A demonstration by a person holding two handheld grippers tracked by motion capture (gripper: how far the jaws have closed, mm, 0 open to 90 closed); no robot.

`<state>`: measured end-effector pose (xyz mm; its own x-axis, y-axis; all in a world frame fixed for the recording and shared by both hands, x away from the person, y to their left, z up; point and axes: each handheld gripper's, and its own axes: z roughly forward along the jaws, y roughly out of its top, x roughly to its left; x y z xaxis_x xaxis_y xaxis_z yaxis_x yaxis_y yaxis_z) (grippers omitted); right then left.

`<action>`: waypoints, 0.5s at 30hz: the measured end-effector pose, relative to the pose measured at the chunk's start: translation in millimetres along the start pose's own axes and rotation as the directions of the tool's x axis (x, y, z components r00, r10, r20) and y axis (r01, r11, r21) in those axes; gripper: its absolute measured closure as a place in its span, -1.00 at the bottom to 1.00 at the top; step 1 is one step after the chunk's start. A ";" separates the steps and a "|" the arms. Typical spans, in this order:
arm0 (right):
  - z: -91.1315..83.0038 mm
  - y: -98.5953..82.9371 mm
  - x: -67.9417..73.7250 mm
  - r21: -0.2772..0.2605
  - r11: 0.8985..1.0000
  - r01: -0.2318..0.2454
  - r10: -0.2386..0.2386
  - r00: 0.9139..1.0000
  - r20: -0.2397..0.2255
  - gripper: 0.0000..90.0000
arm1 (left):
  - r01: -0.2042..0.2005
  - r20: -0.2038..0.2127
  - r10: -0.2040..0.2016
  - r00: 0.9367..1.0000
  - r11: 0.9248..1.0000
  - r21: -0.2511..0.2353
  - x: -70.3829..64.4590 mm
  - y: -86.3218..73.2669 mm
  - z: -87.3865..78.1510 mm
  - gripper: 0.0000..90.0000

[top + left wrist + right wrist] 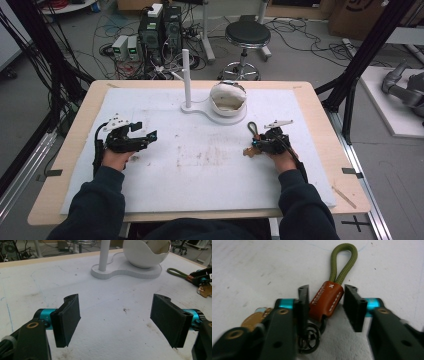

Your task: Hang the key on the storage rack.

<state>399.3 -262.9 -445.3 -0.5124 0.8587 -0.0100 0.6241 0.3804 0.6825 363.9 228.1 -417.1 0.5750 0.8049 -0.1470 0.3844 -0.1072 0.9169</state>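
A keychain lies on the white mat (200,170) at the right: an olive cord loop (343,260), a brown leather tab (325,301), dark metal rings (310,338) and a brass key (253,318). My right gripper (326,297) is open and straddles the leather tab; the left jaw is against it and a gap remains at the right jaw. In the high view the right gripper (257,143) sits just behind the cord loop (252,127). My left gripper (145,130) rests at the left of the mat, wide open with nothing between its jaws (116,317).
A white stand with an upright post (186,75) and a cracked egg-shaped bowl (227,97) sits at the back centre of the mat. The wooden table edge (320,115) frames the mat. A stool and cables lie on the floor beyond.
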 end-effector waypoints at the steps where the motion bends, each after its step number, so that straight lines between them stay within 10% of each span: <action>1: -0.1 0.6 0.8 0.004 1.000 0.007 -0.007 1.000 -0.005 0.48 | 0.000 0.001 0.000 1.000 1.000 0.000 -0.1 0.0 0.0 -0.47; 15: -15.9 5.5 3.0 -0.032 0.999 0.023 -0.027 0.991 -0.133 0.73 | 0.003 -0.006 -0.003 1.000 1.000 -0.001 1.6 -0.4 -1.3 -0.46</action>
<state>391.8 -263.7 -430.0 -0.6031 0.7947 0.0685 0.5927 0.3890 0.7052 363.7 230.1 -417.2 0.5696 0.8086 -0.1475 0.3858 -0.1045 0.9167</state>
